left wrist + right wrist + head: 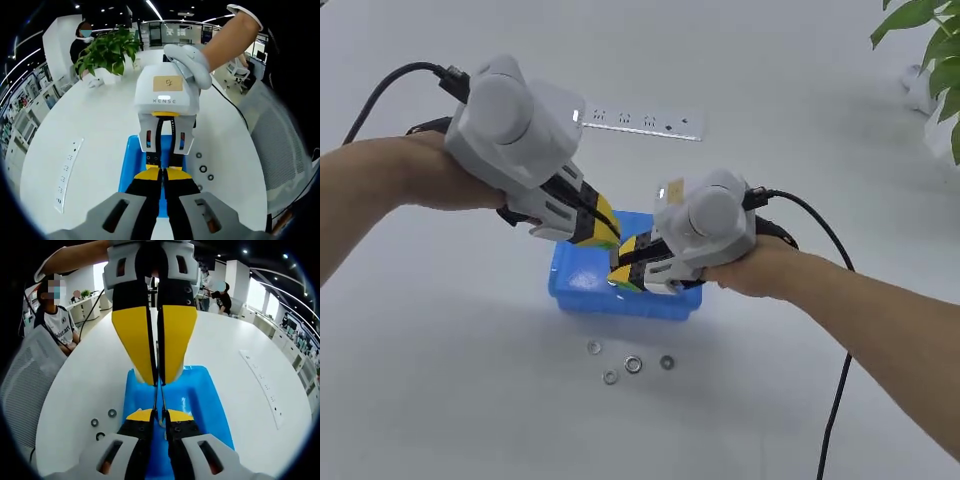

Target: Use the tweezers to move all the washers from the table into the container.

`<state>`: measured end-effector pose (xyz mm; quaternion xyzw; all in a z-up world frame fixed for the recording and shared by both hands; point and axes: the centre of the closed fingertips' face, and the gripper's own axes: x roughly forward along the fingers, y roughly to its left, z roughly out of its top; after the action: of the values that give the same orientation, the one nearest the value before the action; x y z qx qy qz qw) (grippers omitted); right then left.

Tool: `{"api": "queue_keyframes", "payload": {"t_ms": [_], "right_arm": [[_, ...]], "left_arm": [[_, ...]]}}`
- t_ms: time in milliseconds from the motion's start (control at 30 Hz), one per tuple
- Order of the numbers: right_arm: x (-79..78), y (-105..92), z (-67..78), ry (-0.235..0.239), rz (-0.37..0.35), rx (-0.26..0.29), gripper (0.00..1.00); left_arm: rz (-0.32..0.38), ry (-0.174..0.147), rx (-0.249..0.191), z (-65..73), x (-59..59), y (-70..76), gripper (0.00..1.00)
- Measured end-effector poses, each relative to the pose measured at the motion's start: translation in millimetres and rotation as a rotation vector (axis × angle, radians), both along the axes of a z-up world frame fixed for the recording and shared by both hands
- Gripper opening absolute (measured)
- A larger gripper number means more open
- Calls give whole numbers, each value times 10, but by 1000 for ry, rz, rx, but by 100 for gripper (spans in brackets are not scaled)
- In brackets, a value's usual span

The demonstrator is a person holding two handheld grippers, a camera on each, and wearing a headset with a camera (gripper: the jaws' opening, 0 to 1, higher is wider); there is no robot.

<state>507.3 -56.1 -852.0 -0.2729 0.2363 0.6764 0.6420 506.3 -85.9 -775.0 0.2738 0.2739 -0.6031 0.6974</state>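
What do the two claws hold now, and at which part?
Both claws appear shut on thin tweezers: left claw at one end, right claw at the other.

Wide white counter here, a power strip on its far side, a leafy plant at the corner. Ceiling lights glow over an open office, with a mesh chair alongside.

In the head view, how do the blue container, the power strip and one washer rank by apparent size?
1. Blue container, though it is partly hidden.
2. Power strip: long but thin, and farther from the camera, so this rank is less sure.
3. Washer, clearly smallest; all four look alike.
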Motion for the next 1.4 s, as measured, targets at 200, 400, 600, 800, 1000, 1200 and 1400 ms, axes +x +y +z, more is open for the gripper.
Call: {"api": "queue_keyframes", "payload": {"t_ms": [200, 400, 600, 800, 1000, 1200, 1400], "right_arm": [[-19, 13, 92, -8, -5, 12, 11], [-26, -8, 197, -23, -12, 24, 11], [-63, -32, 296, -41, -15, 31, 11], [-103, -41, 371, -54, -18, 41, 11], [-143, -44, 435, -64, -20, 49, 11], [-228, -44, 461, -72, -16, 51, 11], [-329, -38, 456, -70, -14, 51, 11]], "left_arm": [[-2, -7, 2, 78, -20, 6, 5], [-5, -23, 9, 184, -46, 0, 5], [-8, -33, 12, 277, -92, -14, 5], [-13, -45, 14, 356, -142, -32, 5], [-18, -55, 16, 413, -190, -41, 5], [-23, -57, 22, 432, -276, -40, 5], [-30, -55, 33, 426, -378, -39, 5]]}}
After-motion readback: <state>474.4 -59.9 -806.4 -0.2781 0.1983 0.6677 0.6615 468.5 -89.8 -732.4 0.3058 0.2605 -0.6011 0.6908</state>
